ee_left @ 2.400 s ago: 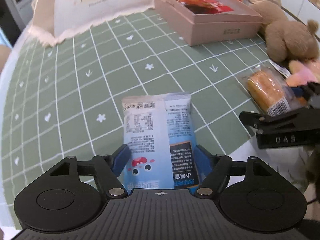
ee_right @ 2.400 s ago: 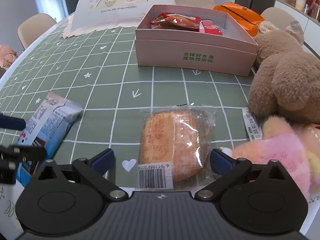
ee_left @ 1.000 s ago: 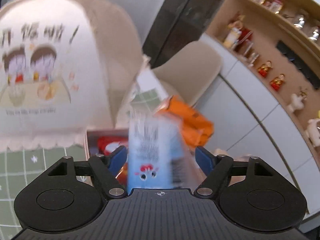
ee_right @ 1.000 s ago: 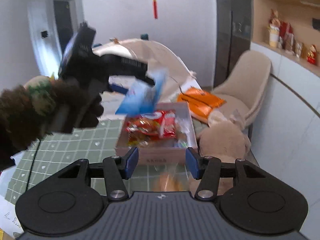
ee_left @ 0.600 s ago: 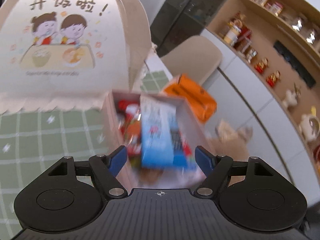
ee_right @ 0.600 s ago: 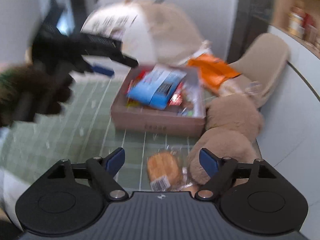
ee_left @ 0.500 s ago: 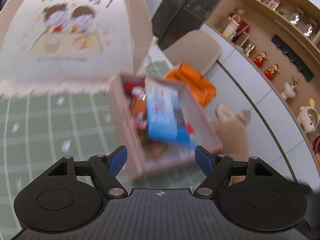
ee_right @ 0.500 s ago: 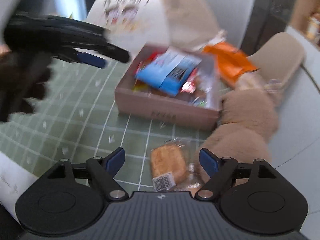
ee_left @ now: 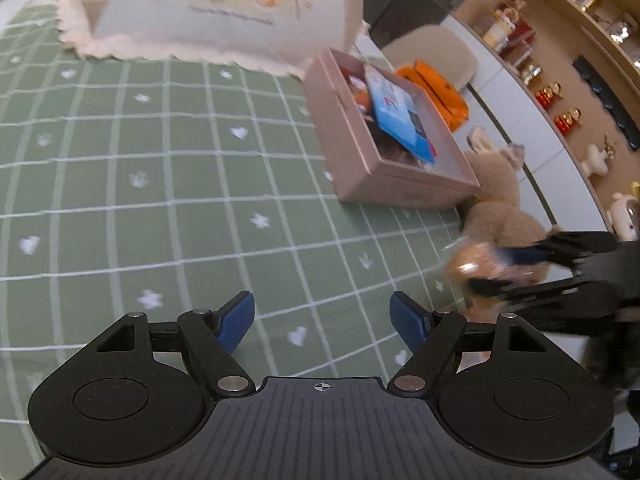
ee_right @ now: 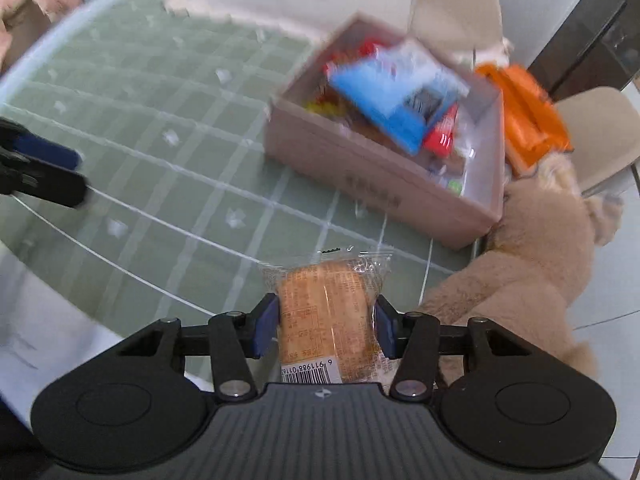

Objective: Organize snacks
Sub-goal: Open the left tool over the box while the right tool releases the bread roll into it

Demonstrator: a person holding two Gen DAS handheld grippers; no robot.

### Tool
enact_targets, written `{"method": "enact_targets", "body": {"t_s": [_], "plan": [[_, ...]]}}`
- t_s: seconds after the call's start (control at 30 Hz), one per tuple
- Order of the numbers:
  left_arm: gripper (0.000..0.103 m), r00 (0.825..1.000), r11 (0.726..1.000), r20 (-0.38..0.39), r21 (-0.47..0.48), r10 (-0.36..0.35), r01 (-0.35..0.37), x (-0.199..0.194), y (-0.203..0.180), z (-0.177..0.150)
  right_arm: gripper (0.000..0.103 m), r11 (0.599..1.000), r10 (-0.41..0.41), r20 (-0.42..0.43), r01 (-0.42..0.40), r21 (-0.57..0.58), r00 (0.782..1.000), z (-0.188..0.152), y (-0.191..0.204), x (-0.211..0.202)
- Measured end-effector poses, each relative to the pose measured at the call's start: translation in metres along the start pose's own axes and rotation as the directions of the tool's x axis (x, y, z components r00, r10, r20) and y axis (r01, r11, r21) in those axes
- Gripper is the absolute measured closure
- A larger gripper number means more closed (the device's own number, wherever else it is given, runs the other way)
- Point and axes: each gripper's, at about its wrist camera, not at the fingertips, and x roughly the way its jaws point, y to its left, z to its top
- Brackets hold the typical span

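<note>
The counter carries a green checked cloth, and a pink box sits toward its far right edge. A brown plush bear lies against the box's right corner at the counter's edge. A blue snack packet rests on red wrappers inside the box. The right gripper is closing on a wrapped bread bun, its pads against both sides. The left gripper hangs wide and empty over the cloth.
</note>
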Motion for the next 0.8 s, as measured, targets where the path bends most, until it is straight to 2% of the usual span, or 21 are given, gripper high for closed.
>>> {"method": "enact_targets", "body": {"t_s": [0.1,0.17,0.23,0.27,0.3,0.33,0.37,0.4,0.47,0.57,0.67,0.8], "plan": [[0.023,0.999,1.0,0.035,-0.016,0.001,-0.001,-0.017,0.006,0.002,0.053,0.996,-0.003,0.14,-0.009,0.083,0.99,0.027,-0.02,-0.056],[0.023,0.999,1.0,0.052,-0.003,-0.001,0.001,-0.025,0.005,0.005,0.053,0.991,-0.034,0.228,0.003,0.137,0.973,0.048,-0.038,-0.09],[0.023,0.998,1.0,0.068,0.012,-0.008,0.007,-0.03,0.0,0.009,0.053,0.976,-0.079,0.312,0.009,0.219,0.947,0.072,-0.06,-0.117],[0.023,0.997,1.0,0.079,0.021,-0.013,0.011,-0.032,-0.003,0.011,0.049,0.966,-0.096,0.34,0.005,0.258,0.935,0.083,-0.072,-0.125],[0.023,0.996,0.999,0.088,0.03,-0.015,0.012,-0.033,-0.006,0.014,0.041,0.956,-0.103,0.369,-0.011,0.294,0.924,0.096,-0.085,-0.129],[0.023,0.995,0.999,0.099,0.041,-0.017,0.013,-0.033,-0.01,0.017,0.015,0.948,-0.106,0.391,-0.026,0.317,0.914,0.105,-0.094,-0.128],[0.023,0.994,0.998,0.112,0.056,-0.017,0.011,-0.032,-0.014,0.019,0.001,0.934,-0.128,0.421,-0.034,0.356,0.898,0.113,-0.104,-0.126],[0.023,0.992,0.997,0.125,0.074,-0.011,0.002,-0.031,-0.017,0.021,0.001,0.922,-0.152,0.439,-0.032,0.385,0.885,0.116,-0.109,-0.121],[0.023,0.991,0.995,0.136,0.094,0.01,-0.023,-0.025,-0.019,0.024,0.001,0.905,-0.159,0.427,-0.042,0.424,0.89,0.117,-0.117,-0.102],[0.023,0.991,0.993,0.129,0.102,0.038,-0.052,-0.013,-0.016,0.022,0.001,0.876,-0.141,0.399,-0.074,0.476,0.906,0.093,-0.115,-0.079],[0.023,0.987,0.99,0.142,0.113,0.073,-0.09,-0.001,-0.01,0.013,0.001,0.868,-0.121,0.351,-0.073,0.492,0.929,0.053,-0.097,-0.053],[0.023,0.975,0.979,0.177,0.131,0.132,-0.157,0.021,0.002,-0.005,0.001,0.845,-0.131,0.292,-0.048,0.533,0.947,-0.003,-0.056,-0.002]]}}
